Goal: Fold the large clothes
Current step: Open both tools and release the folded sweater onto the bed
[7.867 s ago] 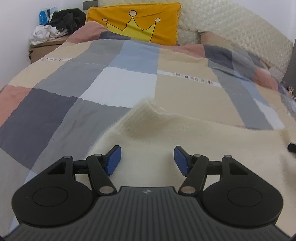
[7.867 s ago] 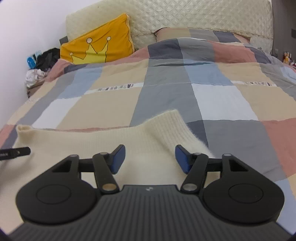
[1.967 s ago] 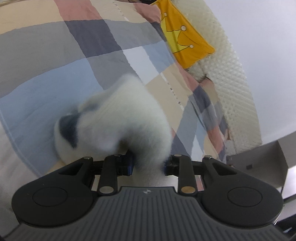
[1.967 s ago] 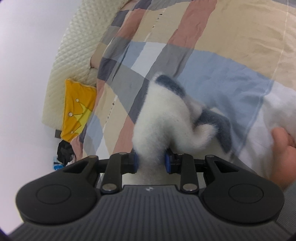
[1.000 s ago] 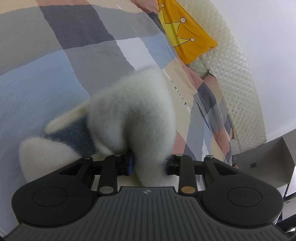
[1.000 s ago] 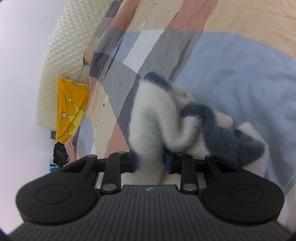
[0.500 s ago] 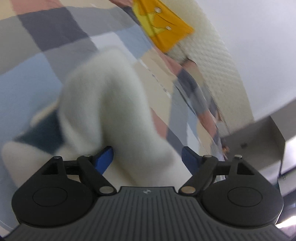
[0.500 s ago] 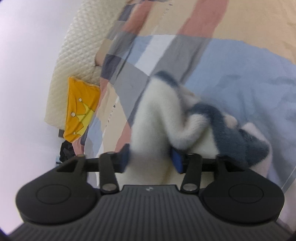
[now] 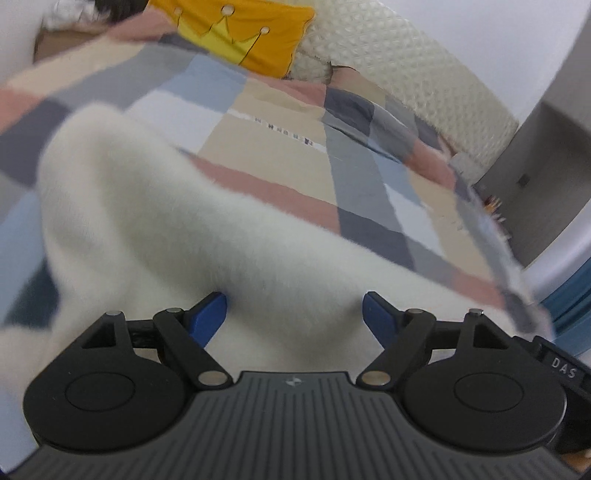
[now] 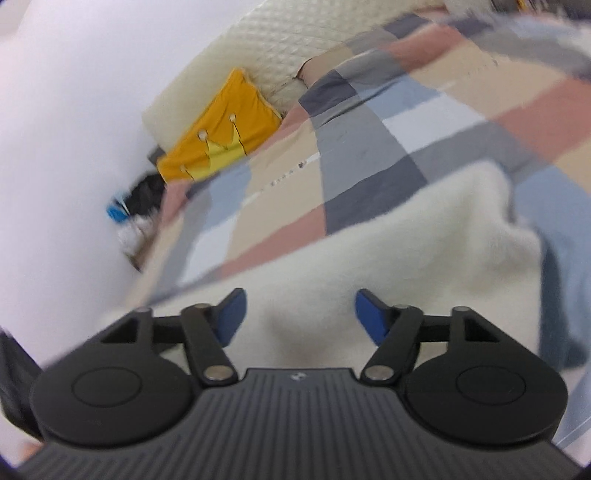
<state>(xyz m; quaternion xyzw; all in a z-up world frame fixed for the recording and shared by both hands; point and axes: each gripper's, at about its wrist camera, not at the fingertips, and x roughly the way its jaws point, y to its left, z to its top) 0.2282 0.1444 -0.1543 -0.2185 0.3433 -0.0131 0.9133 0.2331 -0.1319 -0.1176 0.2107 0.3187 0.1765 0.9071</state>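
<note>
A fluffy cream sweater (image 9: 177, 229) with dark blue patches lies bunched on the checked bedspread (image 9: 280, 147). It fills the lower middle of the left wrist view. My left gripper (image 9: 294, 314) is open, its blue pads wide apart just above the sweater's near edge. In the right wrist view the same sweater (image 10: 424, 251) spreads in front of my right gripper (image 10: 300, 314), which is also open and holds nothing. Both views are blurred by motion.
A yellow crown pillow (image 9: 240, 33) leans on the quilted cream headboard (image 9: 406, 70) at the far end of the bed. A box with dark clothes (image 10: 144, 199) stands by the wall. A grey cabinet (image 9: 535, 177) stands at the right.
Both grippers were shut on the sweater a second ago and have opened and let it go. Both have tilted up and the sweater now rests on the bed.
</note>
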